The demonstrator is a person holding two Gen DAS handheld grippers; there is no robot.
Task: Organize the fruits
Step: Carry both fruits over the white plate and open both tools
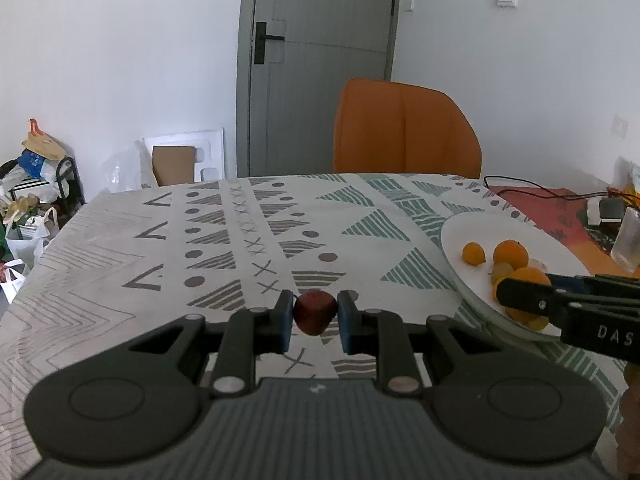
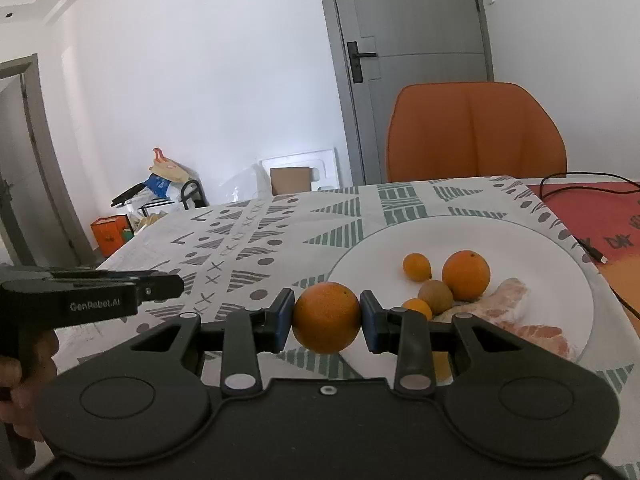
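Two fruits are in my grip at once: my left gripper [image 1: 315, 316] is closed on a small dark red fruit [image 1: 315, 312], pinched between its blue pads [image 1: 285, 320] above the patterned tablecloth [image 1: 224, 240], and my right gripper [image 2: 327, 318] is clamped on a large orange [image 2: 326, 317], held just at the near rim of the white plate [image 2: 360, 256]. Already lying on that plate are a second big orange [image 2: 466, 275], a small orange [image 2: 417, 267], a brownish kiwi-like fruit [image 2: 435, 297], another small orange [image 2: 418, 307] partly behind my finger, and some peeled pink citrus segments [image 2: 516, 304]. I judge I am in the carrying step, bringing loose fruit to the plate. Next I expect to move the right gripper forward over a bare part of the plate, lower it and ease the jaws apart gently, since a round orange may roll into the others or off the shallow rim. The red fruit then needs to travel right, well across the cloth, without the two tools knocking together. As for writing, the side of the left tool, seen from the right wrist view, reads "GenRobot.AI", and the right tool's side in the left wrist view shows the letters "DAS", cut off at the edge.
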